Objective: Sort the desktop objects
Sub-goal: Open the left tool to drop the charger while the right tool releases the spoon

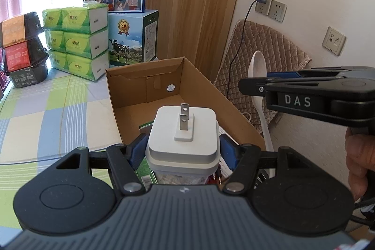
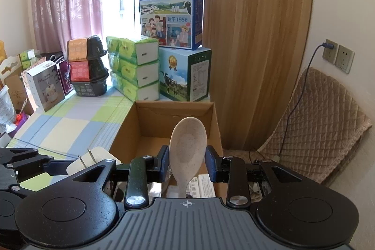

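**Over the box, both grippers loaded**

Across the worktop [image 2: 77, 118], spread with a smooth checked cloth of blue, green and cream, the sorting looks well under way but not finished. Largest of the task's things is the open cardboard box [image 1: 204, 90], plain brown corrugated card, flaps up, with a round hole in its far wall. Its far end shows bare floor; at the near end a few flat packets, one of them green, already lie inside, mostly hidden. Two items are not yet set down, and I judge both are headed for the box.

Next in size, the right gripper [image 2: 187, 170] has its jaws closed on the neck of a pale speckled spoon [image 2: 188, 139], matte plastic by the look, bowl upright above the box's near end.

Smallest, the left gripper [image 1: 182, 151] clamps a squat white charger [image 1: 184, 130], rounded square and glossy, its two metal prongs pointing up, over the box's near edge.
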The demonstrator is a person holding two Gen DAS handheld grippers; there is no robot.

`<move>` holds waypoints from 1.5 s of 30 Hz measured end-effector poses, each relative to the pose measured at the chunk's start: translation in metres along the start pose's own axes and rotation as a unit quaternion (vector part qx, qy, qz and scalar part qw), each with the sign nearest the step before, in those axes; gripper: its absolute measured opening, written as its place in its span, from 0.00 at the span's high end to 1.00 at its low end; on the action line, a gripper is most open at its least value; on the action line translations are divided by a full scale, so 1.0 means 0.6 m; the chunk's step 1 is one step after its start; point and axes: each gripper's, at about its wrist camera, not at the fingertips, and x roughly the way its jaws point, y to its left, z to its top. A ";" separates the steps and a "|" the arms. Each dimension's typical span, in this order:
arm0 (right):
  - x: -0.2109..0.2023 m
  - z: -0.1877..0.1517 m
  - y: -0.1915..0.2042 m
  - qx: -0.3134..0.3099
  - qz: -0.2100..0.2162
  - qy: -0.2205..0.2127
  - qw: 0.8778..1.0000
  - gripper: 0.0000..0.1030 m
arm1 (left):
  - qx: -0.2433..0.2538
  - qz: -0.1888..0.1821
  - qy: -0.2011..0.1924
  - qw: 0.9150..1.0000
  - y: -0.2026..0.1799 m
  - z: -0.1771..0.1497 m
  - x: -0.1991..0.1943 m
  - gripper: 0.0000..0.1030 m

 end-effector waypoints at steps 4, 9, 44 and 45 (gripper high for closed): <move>0.022 0.012 -0.007 -0.003 0.001 0.004 1.000 0.71 | -0.008 -0.001 0.004 1.000 0.013 0.013 0.023 0.40; 0.045 0.029 -0.014 0.002 0.009 0.006 1.000 0.71 | -0.007 0.000 0.008 1.000 0.030 0.029 0.048 0.40; -0.015 -0.057 -0.016 0.082 0.024 0.019 0.996 0.11 | -0.077 0.090 0.002 0.993 0.104 -0.081 -0.074 0.01; -0.028 -0.066 -0.015 0.089 0.021 0.021 0.996 0.08 | -0.078 0.091 0.005 0.993 0.100 -0.084 -0.081 0.01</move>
